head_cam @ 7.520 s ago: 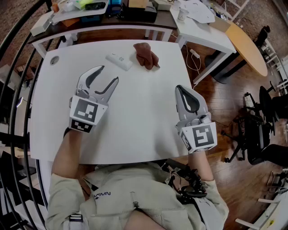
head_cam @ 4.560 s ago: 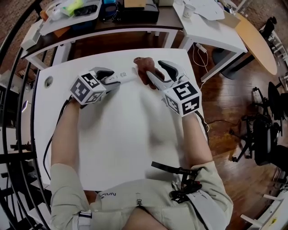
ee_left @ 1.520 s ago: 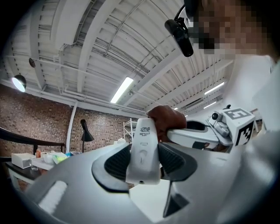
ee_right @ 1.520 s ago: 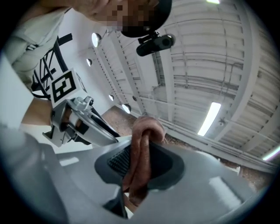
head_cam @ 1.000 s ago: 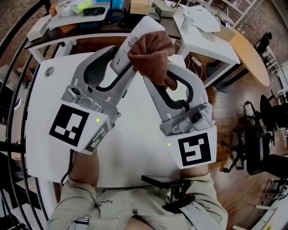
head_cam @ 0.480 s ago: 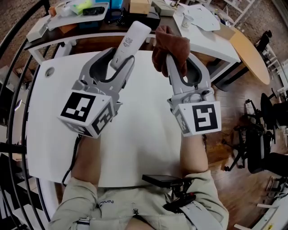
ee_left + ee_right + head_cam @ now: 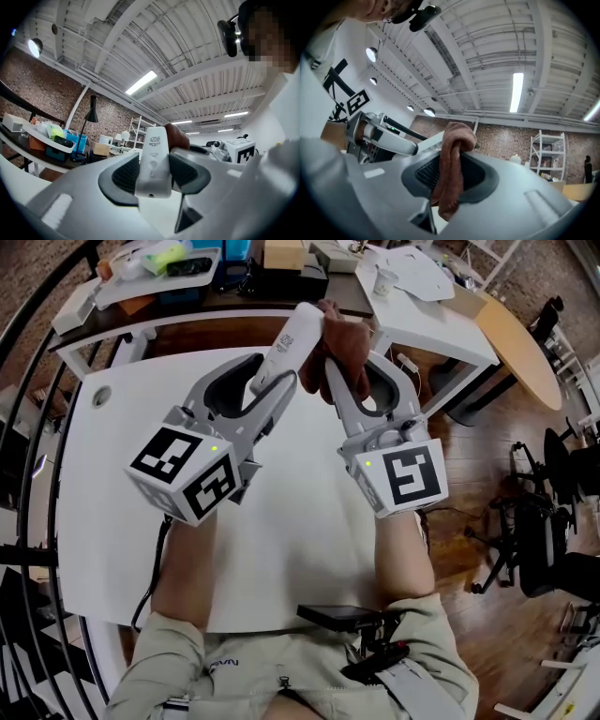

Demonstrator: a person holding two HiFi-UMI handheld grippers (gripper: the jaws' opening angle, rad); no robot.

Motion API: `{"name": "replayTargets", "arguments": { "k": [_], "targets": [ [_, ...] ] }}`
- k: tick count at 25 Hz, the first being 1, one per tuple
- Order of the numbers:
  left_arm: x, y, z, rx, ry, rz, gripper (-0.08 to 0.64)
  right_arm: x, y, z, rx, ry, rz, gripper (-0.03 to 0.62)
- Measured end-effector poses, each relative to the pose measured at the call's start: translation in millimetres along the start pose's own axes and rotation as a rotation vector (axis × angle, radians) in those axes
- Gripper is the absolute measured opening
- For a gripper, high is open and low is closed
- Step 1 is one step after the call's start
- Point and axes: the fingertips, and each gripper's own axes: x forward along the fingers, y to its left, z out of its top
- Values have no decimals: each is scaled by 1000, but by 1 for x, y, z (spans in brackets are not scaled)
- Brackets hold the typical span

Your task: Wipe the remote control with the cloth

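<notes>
My left gripper [image 7: 273,390] is shut on a white remote control [image 7: 295,339], which sticks up past the jaws above the white table [image 7: 112,474]. In the left gripper view the remote control [image 7: 154,159] stands upright between the dark pads. My right gripper [image 7: 342,381] is shut on a brown cloth [image 7: 345,341], and the cloth touches the remote's upper end on its right side. The right gripper view shows the cloth [image 7: 452,164] folded and hanging between the pads, with the left gripper [image 7: 389,136] just beyond it.
A dark desk [image 7: 234,287] with trays, boxes and cables stands behind the table. To the right are a second white table [image 7: 431,324] with papers and a cup, a round wooden top [image 7: 516,343] and office chairs [image 7: 553,521] on the wood floor.
Both grippers have come together again; the cloth now touches the remote's upper end, after being held apart half a second ago. Both hands sit slightly lower and have rolled.
</notes>
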Motion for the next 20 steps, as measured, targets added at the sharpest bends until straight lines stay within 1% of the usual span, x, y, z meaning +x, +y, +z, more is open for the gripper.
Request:
{"name": "replayTargets", "arguments": {
  "k": [3,6,12,17,20],
  "targets": [
    [-1,-1,1,-42,-6,-29,215,4,23,4,-52,-15,83,87],
    [-3,-1,5,-98,-30,-56,215,7,45,6,-108,-26,163,87],
    [-11,9,17,-257,-87,-111,215,8,78,-1,-173,10,286,87],
    [-15,12,21,-371,-117,-174,215,4,93,-8,-217,59,367,87],
    [-18,17,23,-438,-141,-210,215,1,105,-14,-261,97,432,87]
  ]
}}
